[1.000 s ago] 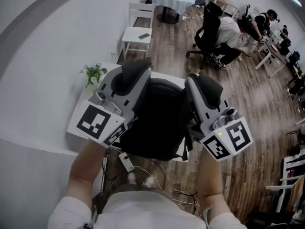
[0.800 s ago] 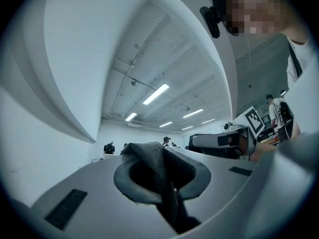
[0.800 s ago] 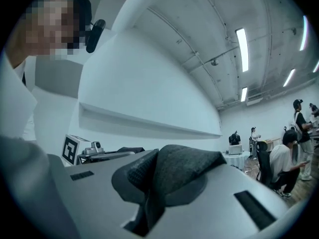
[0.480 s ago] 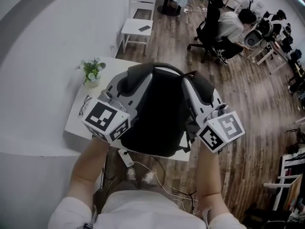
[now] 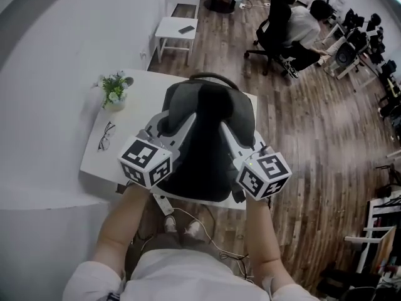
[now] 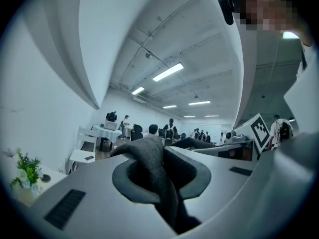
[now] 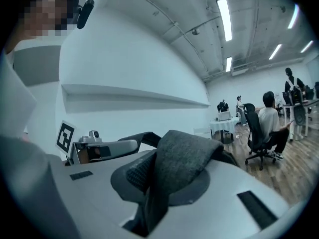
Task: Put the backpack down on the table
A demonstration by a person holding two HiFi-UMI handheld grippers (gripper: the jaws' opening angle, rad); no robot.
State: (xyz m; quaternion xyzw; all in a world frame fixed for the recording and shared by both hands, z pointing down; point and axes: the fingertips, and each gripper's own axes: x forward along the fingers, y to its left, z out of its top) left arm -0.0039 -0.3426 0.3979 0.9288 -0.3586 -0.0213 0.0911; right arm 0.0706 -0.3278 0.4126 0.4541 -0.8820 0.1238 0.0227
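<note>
Two straps (image 6: 149,158) pinched by left gripper (image 5: 175,123), right gripper (image 5: 233,137) fingers; backpack (image 5: 207,105) at table (image 5: 135,115) near-right edges; open tabletop by glasses (image 5: 105,135).

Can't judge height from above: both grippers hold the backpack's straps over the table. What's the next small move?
Probably lower both together, straight down. The left gripper and right gripper are each shut on a strap, the backpack is over the table, apart from the glasses; contact isn't visible.
</note>
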